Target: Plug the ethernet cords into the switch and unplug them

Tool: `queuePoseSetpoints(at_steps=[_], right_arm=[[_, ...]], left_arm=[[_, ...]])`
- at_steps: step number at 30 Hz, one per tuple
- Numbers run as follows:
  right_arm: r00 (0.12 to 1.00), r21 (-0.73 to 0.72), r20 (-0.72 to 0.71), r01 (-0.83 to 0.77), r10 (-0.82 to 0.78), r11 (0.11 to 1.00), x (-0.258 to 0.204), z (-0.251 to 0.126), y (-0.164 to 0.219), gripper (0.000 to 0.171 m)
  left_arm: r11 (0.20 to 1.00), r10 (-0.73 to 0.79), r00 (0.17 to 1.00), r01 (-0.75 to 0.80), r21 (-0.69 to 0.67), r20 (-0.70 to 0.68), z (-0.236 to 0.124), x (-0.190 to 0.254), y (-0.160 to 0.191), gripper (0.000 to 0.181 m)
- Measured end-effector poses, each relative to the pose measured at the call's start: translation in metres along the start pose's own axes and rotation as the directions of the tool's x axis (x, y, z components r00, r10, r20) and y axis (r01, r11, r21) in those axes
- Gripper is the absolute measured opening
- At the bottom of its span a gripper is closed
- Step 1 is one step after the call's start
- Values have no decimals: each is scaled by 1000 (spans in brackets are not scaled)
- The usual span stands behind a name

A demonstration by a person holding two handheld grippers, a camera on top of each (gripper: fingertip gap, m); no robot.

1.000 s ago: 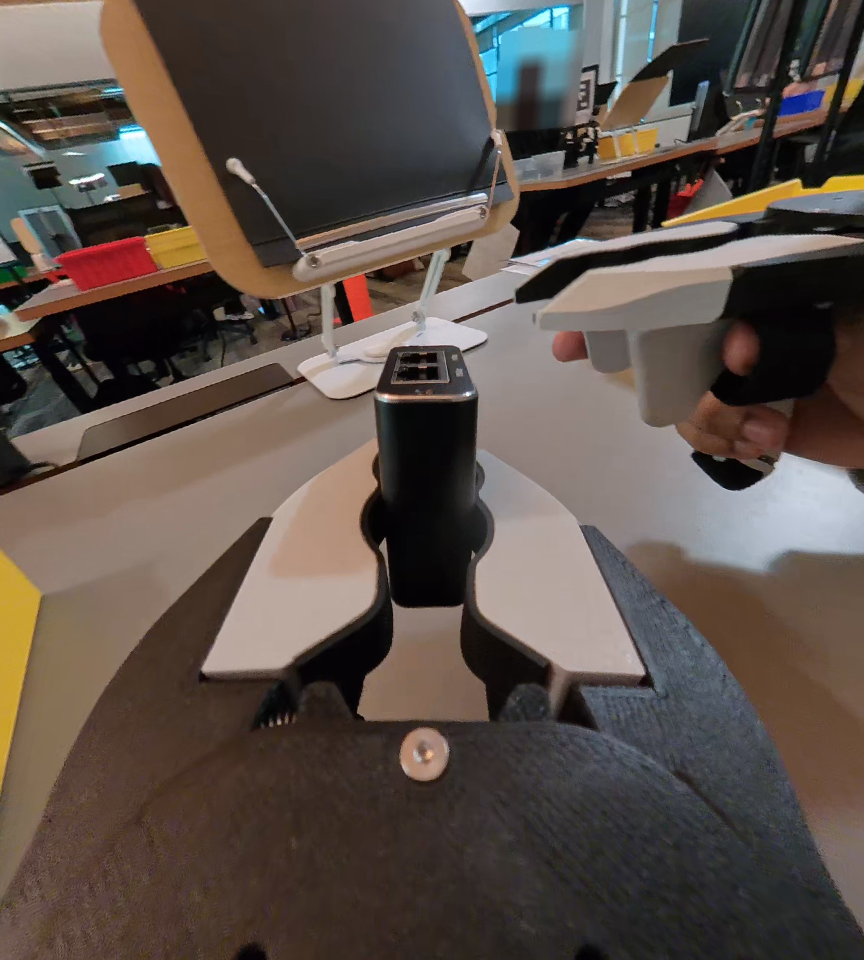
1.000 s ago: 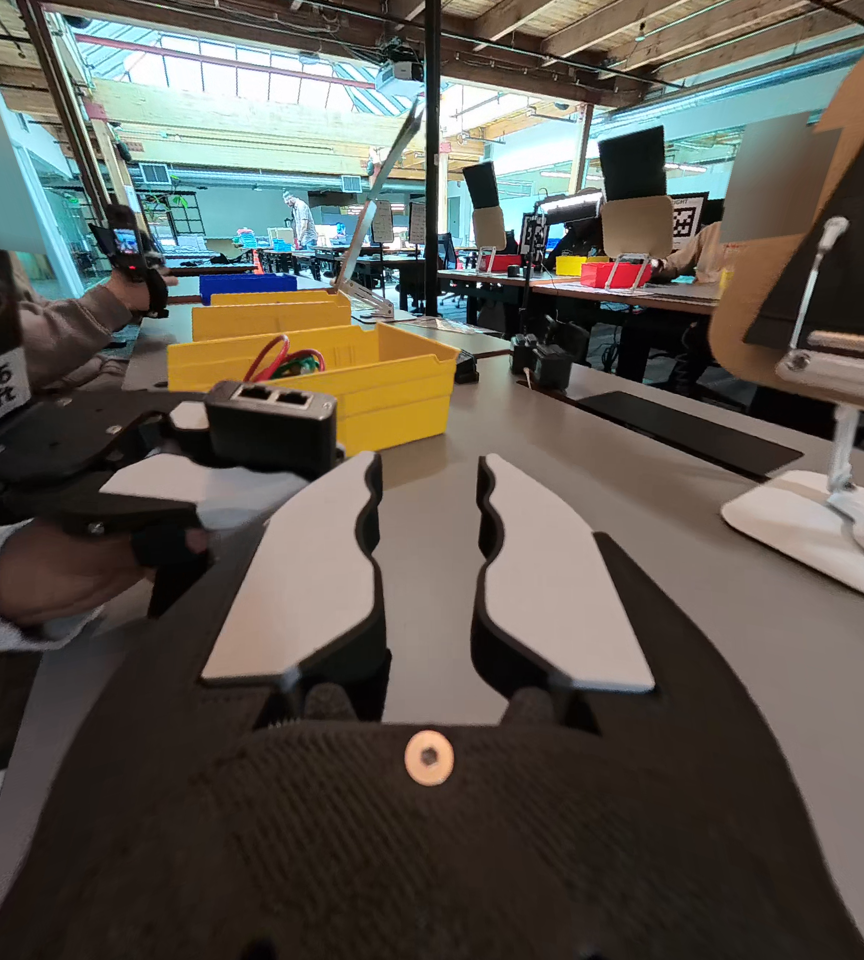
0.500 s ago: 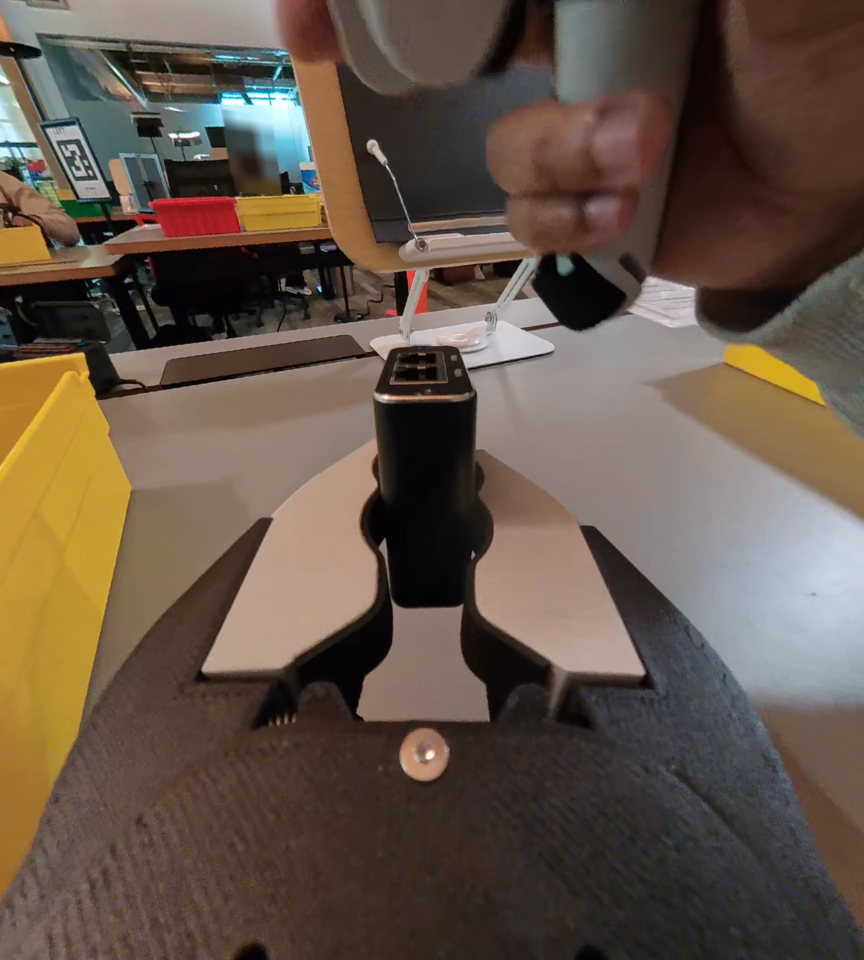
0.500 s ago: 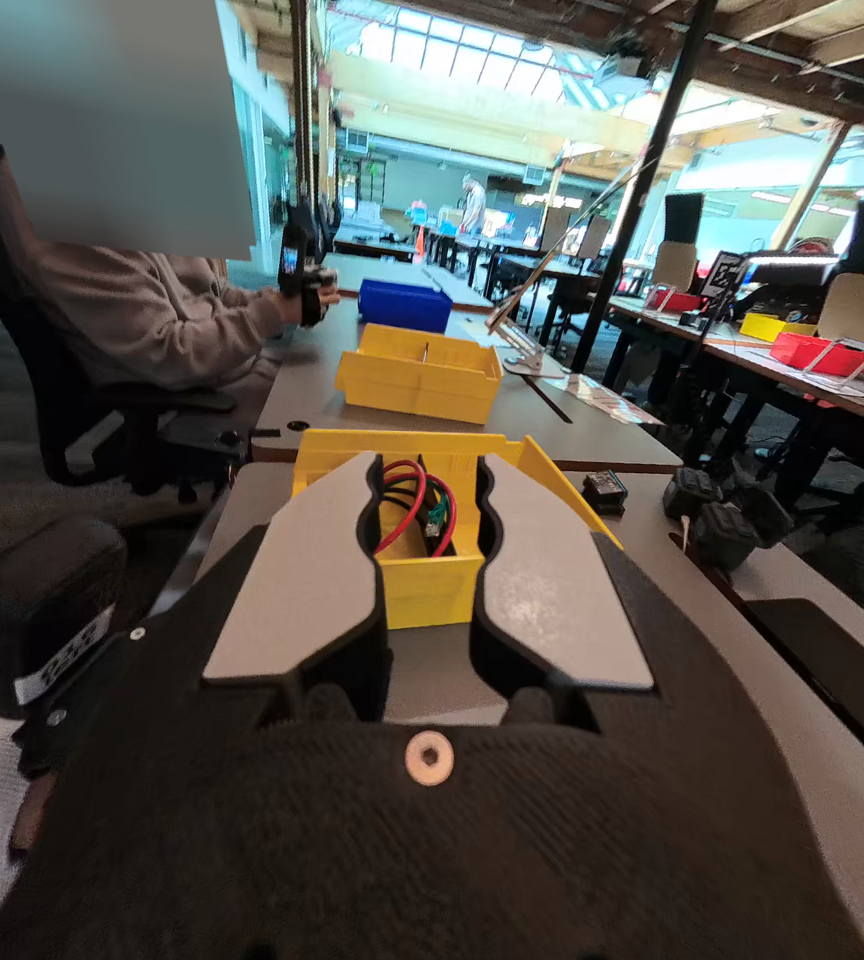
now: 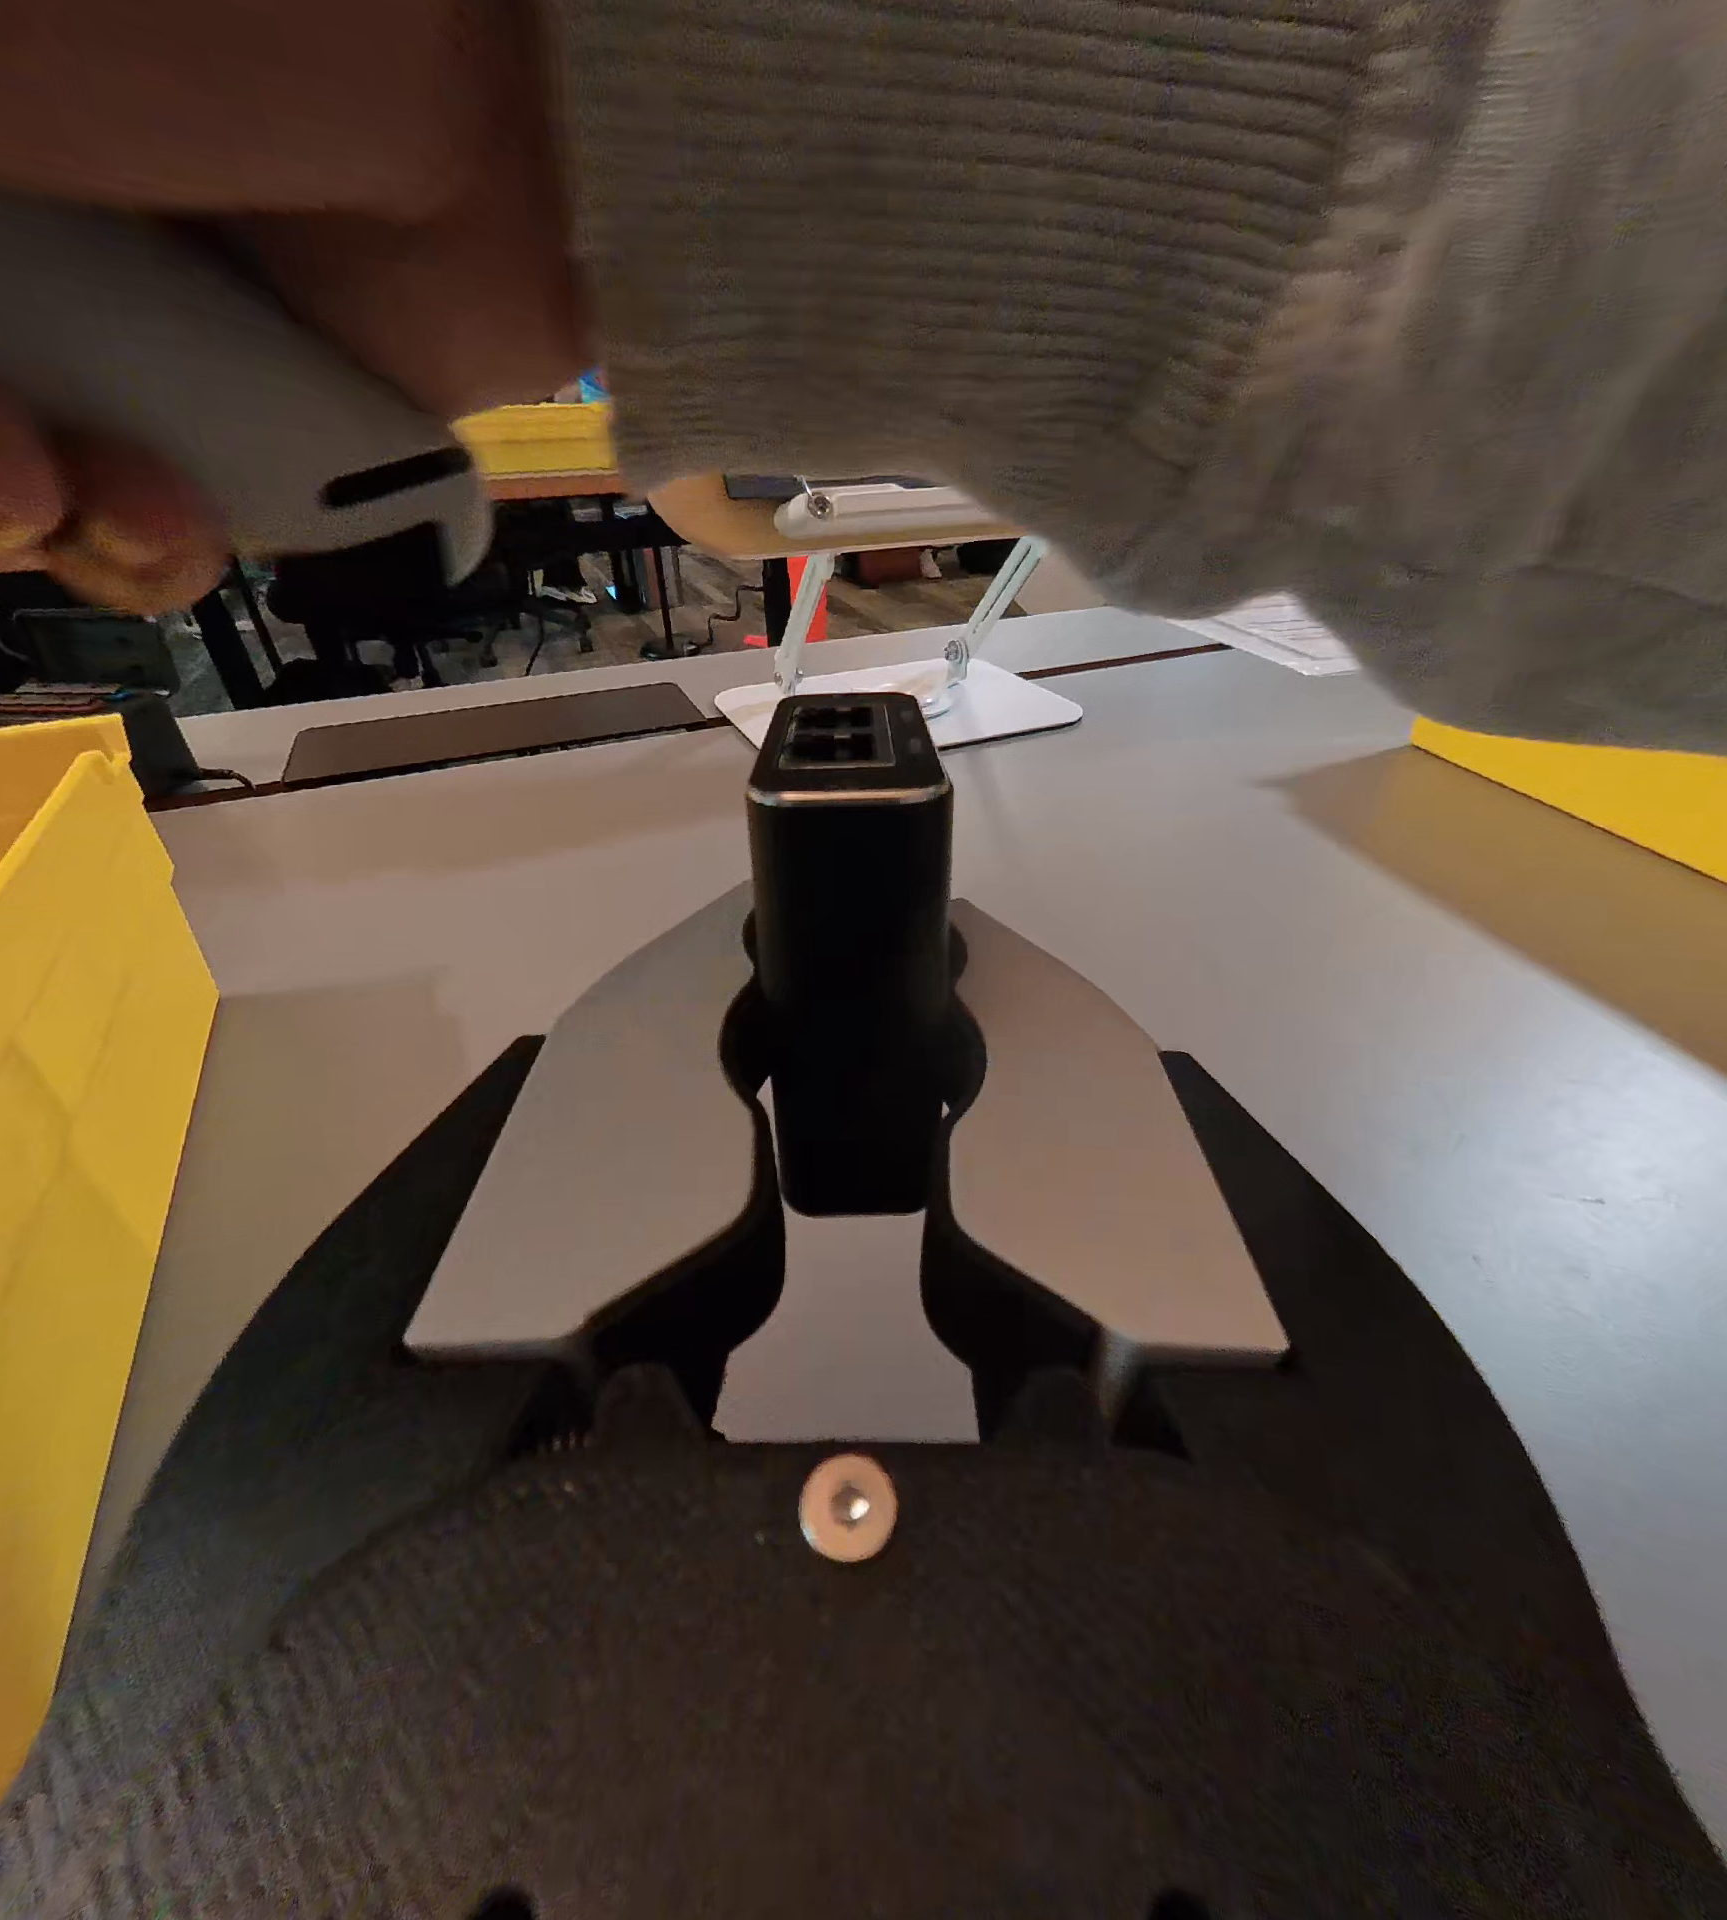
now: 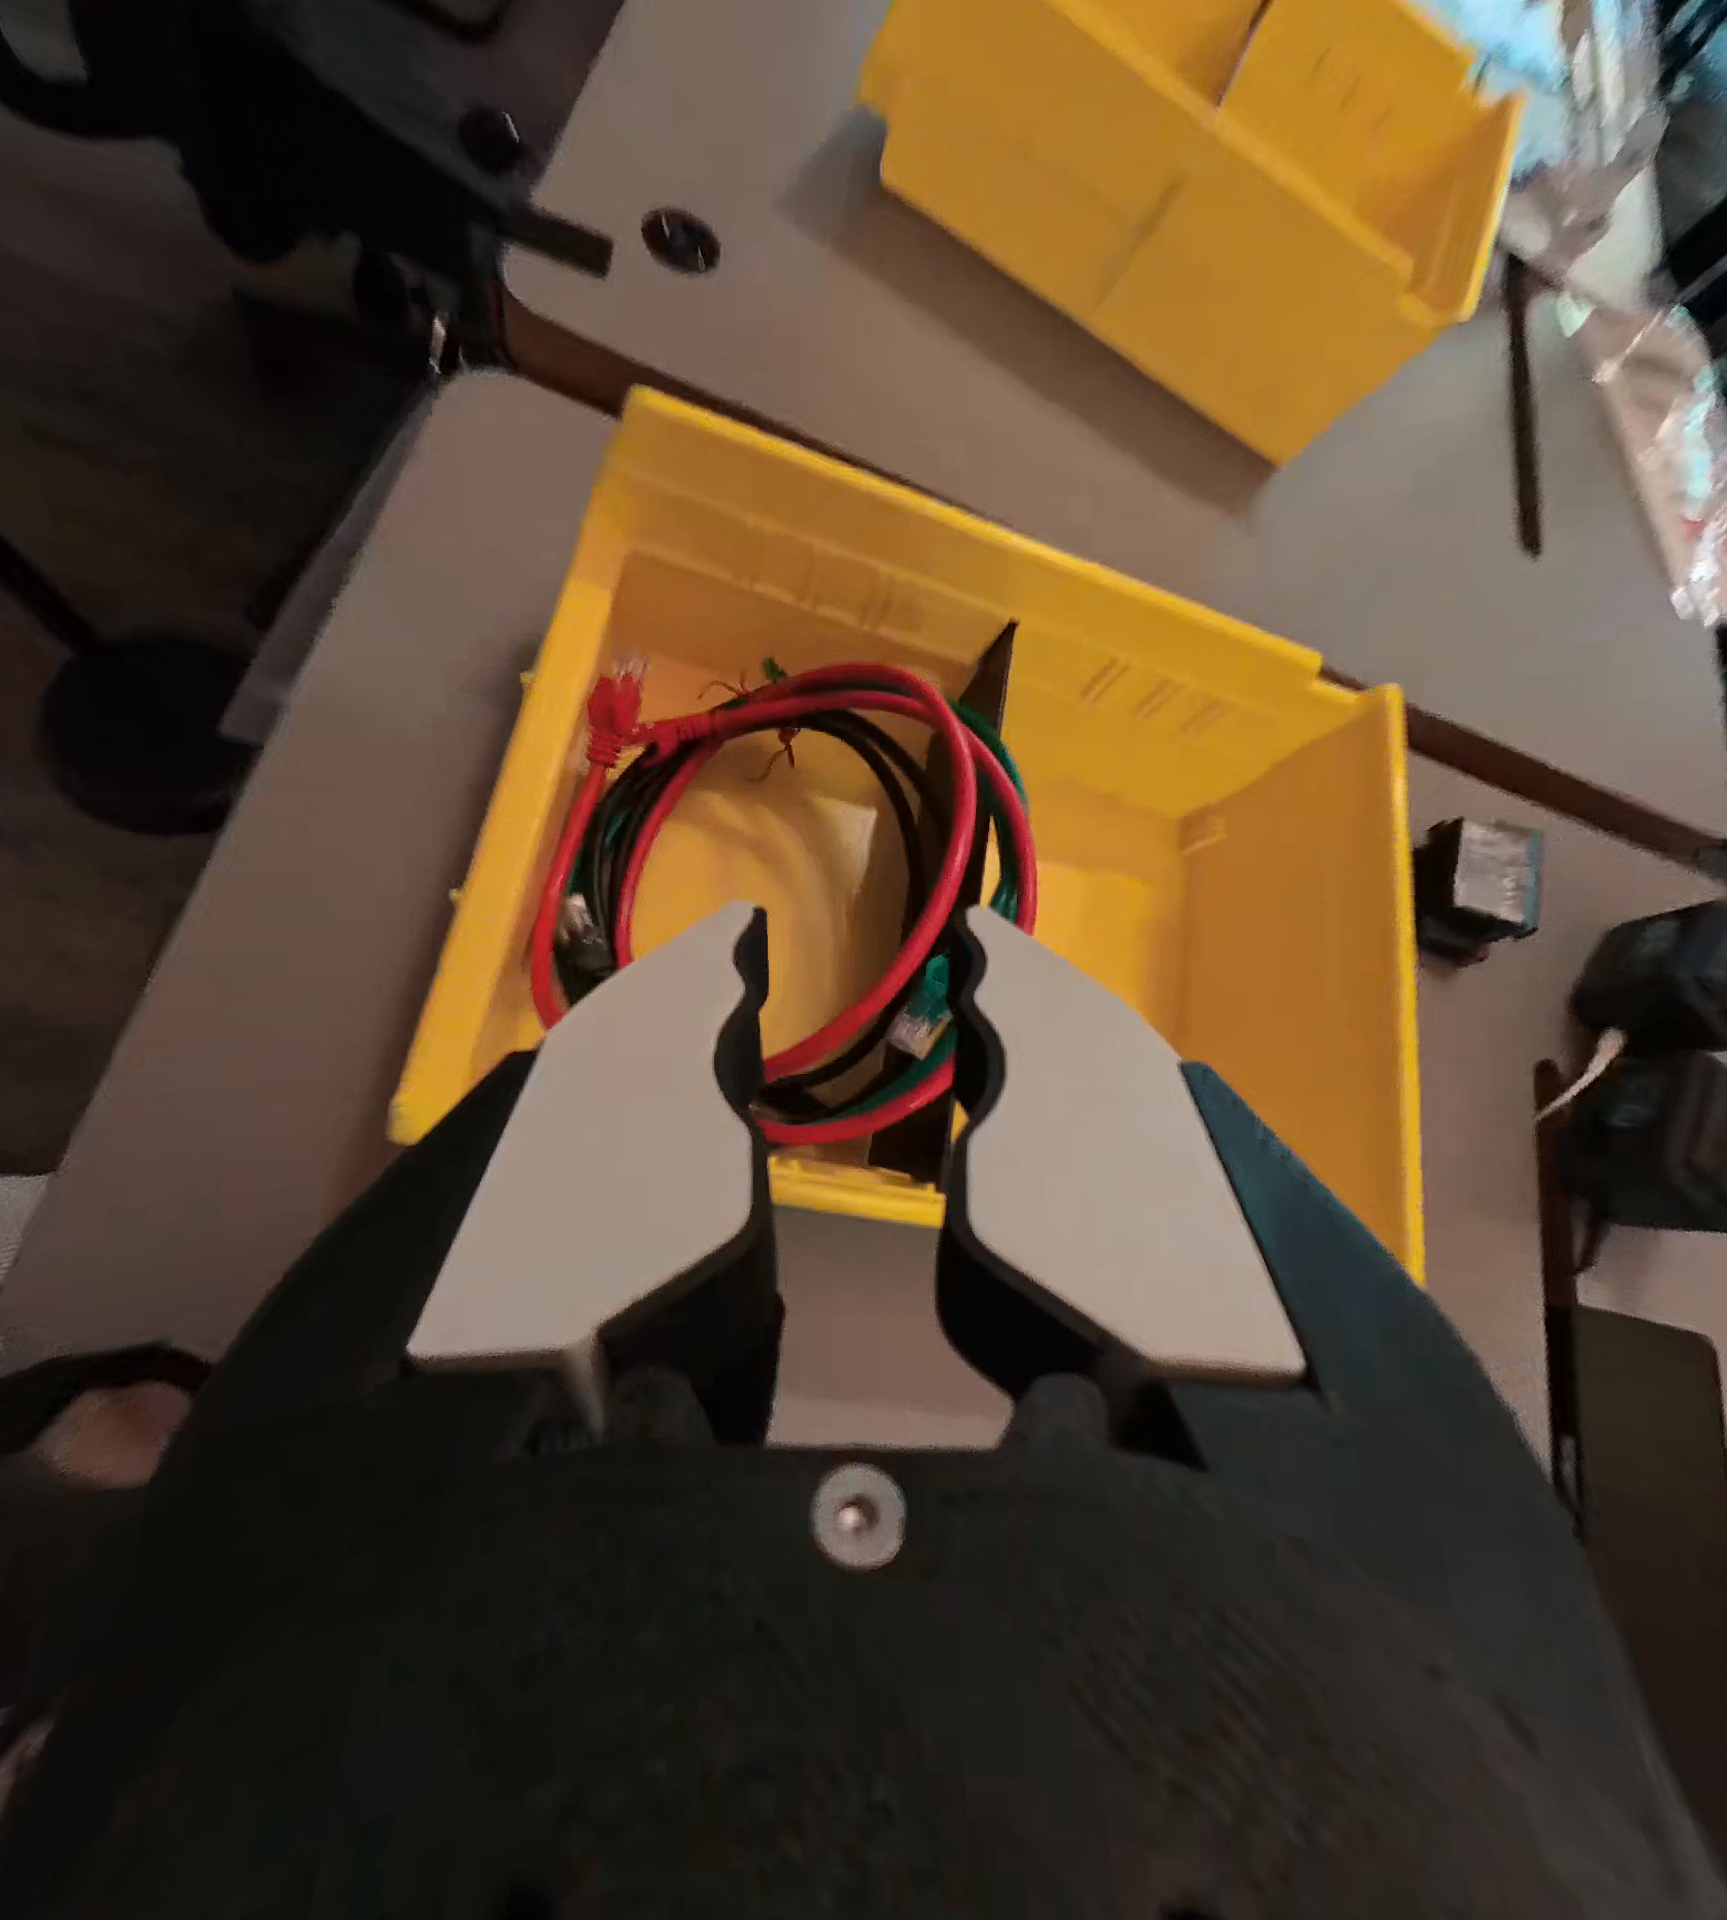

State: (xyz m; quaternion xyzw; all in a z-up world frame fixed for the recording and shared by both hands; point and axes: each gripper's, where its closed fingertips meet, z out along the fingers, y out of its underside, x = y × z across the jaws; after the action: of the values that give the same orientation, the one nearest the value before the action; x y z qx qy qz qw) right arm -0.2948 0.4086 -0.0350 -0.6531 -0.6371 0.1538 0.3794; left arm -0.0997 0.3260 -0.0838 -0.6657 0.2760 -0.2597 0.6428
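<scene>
A grey surface (image 5: 1358, 1091) carries yellow bins (image 6: 1285, 935) in an open workshop. The left gripper (image 5: 851, 997) clamps the black switch (image 5: 848, 935), ports facing away. The right gripper (image 6: 859, 977) hangs parted over coiled cords (image 6: 942, 790) in a bin.

Glossy black switch (image 5: 848, 997); smooth yellow plastic bin (image 6: 1285, 935); matt table (image 5: 1358, 1039).

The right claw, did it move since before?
Yes. The right claw swung left and tipped down: it now hangs over the yellow bin holding cords.
</scene>
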Motion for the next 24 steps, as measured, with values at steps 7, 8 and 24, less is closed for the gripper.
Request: queuePoseSetpoints(at_steps=[7, 8, 24], right_arm=[[994, -218, 19, -99, 106, 971, 16, 47, 25, 10], [993, -175, 23, -112, 118, 978, 18, 42, 15, 9], [939, 557, -102, -220, 328, 801, 71, -218, -71, 6]], left_arm=[[999, 53, 998, -53, -10, -35, 3, 11, 2, 26], [998, 64, 997, -65, -13, -38, 4, 12, 2, 26], [994, 108, 991, -110, -28, -73, 7, 23, 6, 26]])
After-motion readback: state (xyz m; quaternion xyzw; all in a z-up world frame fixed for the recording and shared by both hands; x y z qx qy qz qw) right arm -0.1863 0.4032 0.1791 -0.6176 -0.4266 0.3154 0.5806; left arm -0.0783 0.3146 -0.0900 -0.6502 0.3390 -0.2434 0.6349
